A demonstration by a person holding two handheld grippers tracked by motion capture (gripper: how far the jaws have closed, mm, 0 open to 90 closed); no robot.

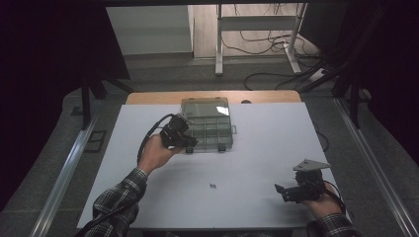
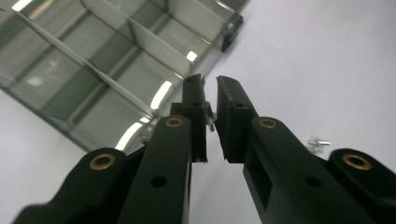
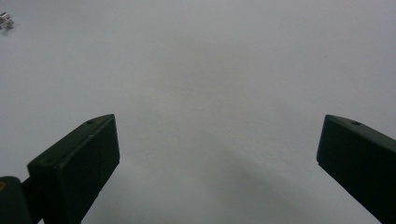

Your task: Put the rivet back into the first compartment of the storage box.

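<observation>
Left gripper [image 1: 190, 142] held over the near-left corner of the clear plastic compartment box [image 1: 210, 123], which sits at the far middle of the white tabletop [image 1: 267, 148]. Left gripper view: jaws nearly pressed together, pinching a small silver screw [image 2: 210, 122] between their inner faces; only a narrow slit remains between the tips. The box's dividers and compartments [image 2: 93, 60] lie just beyond the jaw tips, to their left in that view; contents of the compartments cannot be made out. Box lid stands open at the far side in the high view.

More small screws [image 1: 213, 185] lie loose on the bare tabletop, near the middle of the near half, well apart from the box. The same cluster shows in the left gripper view [image 2: 316, 144] beside the right jaw, and at the top left corner of the right gripper view [image 3: 5, 20].

Right gripper [image 1: 280, 191] low over the near-right part of the tabletop, pointing left toward the loose screws but well apart from them. Jaws spread wide, nothing between them; plain white tabletop [image 3: 210, 70] beneath. Grey three-cornered plate [image 1: 310, 165] on top of it. Plaid sleeve [image 1: 121, 197] on the left forearm
</observation>
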